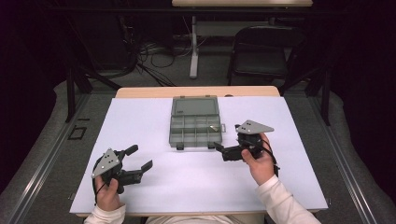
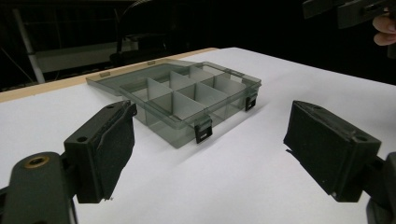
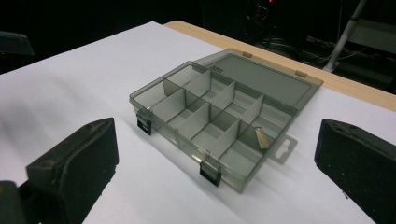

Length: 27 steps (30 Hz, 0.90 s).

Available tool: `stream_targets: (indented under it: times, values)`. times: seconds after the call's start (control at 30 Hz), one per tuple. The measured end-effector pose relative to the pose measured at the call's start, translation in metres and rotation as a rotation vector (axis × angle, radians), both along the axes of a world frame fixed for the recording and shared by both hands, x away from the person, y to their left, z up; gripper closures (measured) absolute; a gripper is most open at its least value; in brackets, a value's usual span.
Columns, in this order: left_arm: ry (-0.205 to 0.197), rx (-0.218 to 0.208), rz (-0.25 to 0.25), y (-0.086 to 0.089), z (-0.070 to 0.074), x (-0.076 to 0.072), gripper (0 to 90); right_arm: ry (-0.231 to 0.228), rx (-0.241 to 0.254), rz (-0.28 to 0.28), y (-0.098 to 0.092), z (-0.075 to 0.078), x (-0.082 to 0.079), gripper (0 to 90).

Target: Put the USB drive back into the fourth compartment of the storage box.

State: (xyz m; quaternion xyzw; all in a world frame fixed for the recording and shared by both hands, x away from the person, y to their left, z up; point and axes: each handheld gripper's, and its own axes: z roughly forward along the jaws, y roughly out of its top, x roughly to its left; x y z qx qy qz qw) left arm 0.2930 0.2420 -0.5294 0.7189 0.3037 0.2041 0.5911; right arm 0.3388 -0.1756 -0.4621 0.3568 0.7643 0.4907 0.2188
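Note:
A clear grey compartment box (image 1: pixel 173 127) lies open on the white table cover (image 1: pixel 135 116), its lid folded flat toward the far edge. A small metal piece (image 1: pixel 214 127) rests in one right-hand compartment; in the right gripper view the metal piece (image 3: pixel 261 138) leans against a divider. My right gripper (image 1: pixel 228 138) stands open just right of the box's front corner, nothing between its jaws. My left gripper (image 1: pixel 140 157) is open near the front left of the table, well apart from the box. Both gripper views look between wide-open jaws (image 2: pixel 210 154) (image 3: pixel 219 177) at the box (image 2: pixel 163 128) (image 3: pixel 177 140).
Two black latches (image 3: pixel 210 173) hang at the box's front wall. A wooden table edge (image 1: pixel 196 91) runs behind the white cover. Beyond it stand a dark chair (image 1: pixel 261 51), a table leg and cables on the floor.

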Motion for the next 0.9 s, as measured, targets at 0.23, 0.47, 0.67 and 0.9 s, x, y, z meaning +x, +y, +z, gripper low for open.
stream_targets:
  times: [0.23, 0.47, 0.67, 0.9]
  values:
    - [-0.001, -0.004, -0.007, 0.000, 0.000, -0.001, 15.7, -0.023, 0.016, -0.043, -0.023, -0.001, -0.026, 0.0]
    - [0.005, 0.000, -0.008, 0.001, -0.001, 0.001, 15.7, -0.038, 0.005, -0.078, -0.041, -0.011, -0.046, 0.0]
    - [0.011, -0.009, -0.010, 0.002, -0.002, 0.003, 15.7, -0.028, 0.001, -0.119, -0.055, -0.026, -0.056, 0.0]
    - [0.006, -0.009, -0.008, 0.002, -0.002, 0.003, 15.7, -0.020, 0.016, -0.167, -0.071, -0.042, -0.058, 0.0]
